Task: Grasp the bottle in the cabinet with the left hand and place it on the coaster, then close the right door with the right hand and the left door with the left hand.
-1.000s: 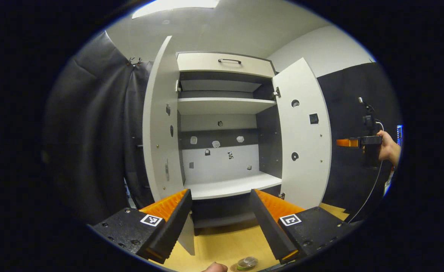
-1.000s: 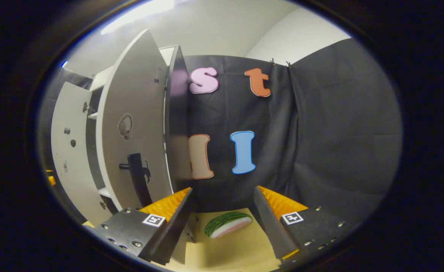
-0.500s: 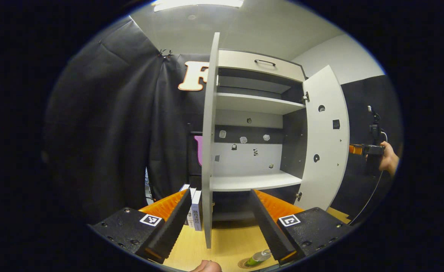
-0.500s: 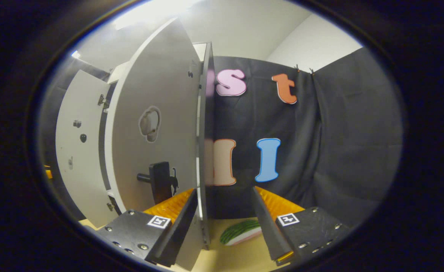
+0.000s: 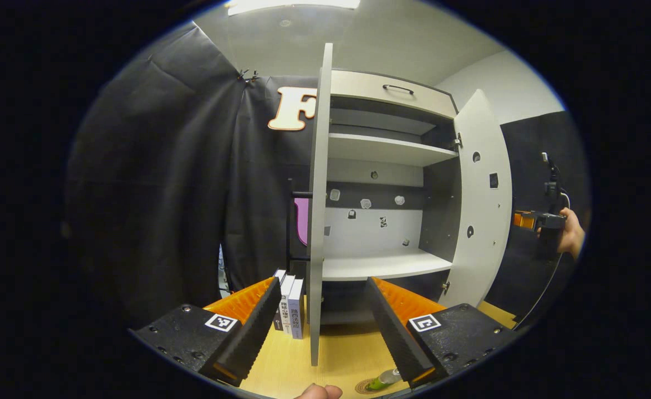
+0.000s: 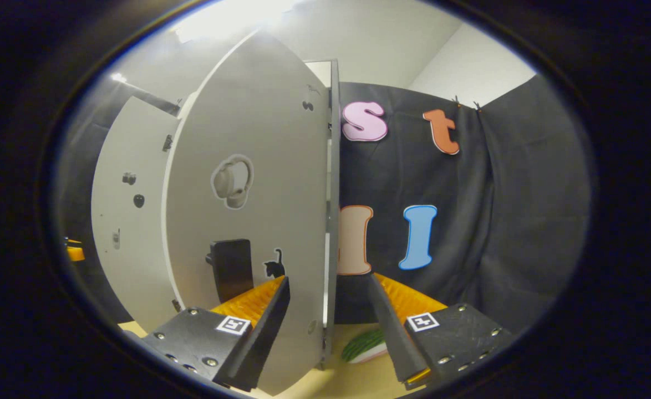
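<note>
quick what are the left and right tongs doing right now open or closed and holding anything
Left tongs: open, holding nothing, straddling the left door's edge.
Right tongs: open, holding nothing, straddling the right door's edge.

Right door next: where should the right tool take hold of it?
Probably the black handle low on the right door's outer face, approached from that outer side: it stands proud of the flat panel, which faces the open right tool.
</note>
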The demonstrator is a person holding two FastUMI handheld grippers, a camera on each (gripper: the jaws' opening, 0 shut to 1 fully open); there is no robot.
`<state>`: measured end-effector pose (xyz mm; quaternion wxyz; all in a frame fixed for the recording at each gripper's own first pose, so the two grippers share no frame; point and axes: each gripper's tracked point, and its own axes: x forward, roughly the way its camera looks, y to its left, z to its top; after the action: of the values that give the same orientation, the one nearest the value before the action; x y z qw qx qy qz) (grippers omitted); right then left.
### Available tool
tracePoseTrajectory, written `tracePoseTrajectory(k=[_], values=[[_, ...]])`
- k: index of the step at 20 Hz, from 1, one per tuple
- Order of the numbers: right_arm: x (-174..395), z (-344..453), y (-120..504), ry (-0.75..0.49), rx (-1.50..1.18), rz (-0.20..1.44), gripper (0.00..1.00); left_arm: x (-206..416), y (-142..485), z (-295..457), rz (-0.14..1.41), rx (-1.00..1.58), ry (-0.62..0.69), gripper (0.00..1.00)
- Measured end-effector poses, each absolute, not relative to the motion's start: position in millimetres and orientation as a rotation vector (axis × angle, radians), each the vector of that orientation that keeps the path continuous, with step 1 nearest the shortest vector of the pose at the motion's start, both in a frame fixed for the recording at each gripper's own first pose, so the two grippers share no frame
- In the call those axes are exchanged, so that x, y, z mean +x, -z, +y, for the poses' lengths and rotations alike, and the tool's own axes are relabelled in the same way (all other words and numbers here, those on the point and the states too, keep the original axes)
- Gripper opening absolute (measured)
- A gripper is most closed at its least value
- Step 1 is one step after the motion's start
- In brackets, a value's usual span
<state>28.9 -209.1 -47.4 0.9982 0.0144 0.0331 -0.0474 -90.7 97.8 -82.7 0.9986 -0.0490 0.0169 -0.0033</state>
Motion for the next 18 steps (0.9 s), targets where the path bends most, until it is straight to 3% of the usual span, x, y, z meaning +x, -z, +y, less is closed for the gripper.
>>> tracePoseTrajectory(k=[1, 3, 17, 18], values=[[29.1, -207.6, 46.8, 0.098, 0.029, 0.064, 0.84, -90.2, 84.0, 97.8, 0.038, -0.101, 0.010, 0.96], [29.9, -205.8, 46.1, 0.099, 0.028, 0.059, 0.88, -89.7, 86.4, 97.0, 0.047, -0.096, 0.022, 0.96], [59.8, -138.1, 58.4, 0.005, 0.083, 0.038, 0.87, -79.0, 85.9, 123.7, 0.033, -0.075, 0.043, 0.96], [60.7, -129.7, 62.0, -0.011, 0.077, 0.043, 0.90, -75.6, 86.5, 127.0, 0.033, -0.066, 0.041, 0.93]])
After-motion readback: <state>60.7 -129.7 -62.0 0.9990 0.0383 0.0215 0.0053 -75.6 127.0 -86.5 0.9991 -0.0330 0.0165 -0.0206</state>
